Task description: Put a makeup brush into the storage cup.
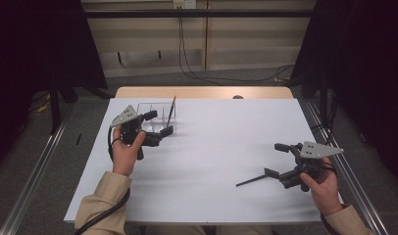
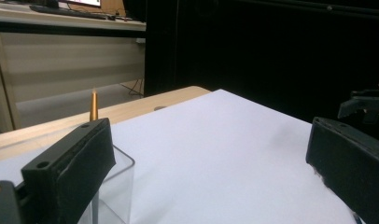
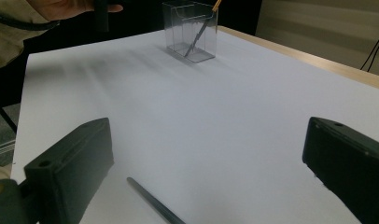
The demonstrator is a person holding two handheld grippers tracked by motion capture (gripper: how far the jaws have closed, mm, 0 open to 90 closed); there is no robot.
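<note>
pens: 1 pen [image 1: 170,111] stands tilted in the clear holder [image 1: 158,113] at the far left of the white sheet [image 1: 211,147], so i judge that part done. a 2nd, dark pen [image 1: 251,180] lies flat on the sheet, just beside my right gripper [image 1: 280,159], whose jaws are wide open and empty. my left gripper [image 1: 158,123], also wide open and empty, is at the holder. left to do: pick up the dark pen and put it in the holder.

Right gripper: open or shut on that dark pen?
Open. In its own view the right gripper has its jaws spread wide, and the dark pen lies flat on the white table between them, touching neither.
</note>
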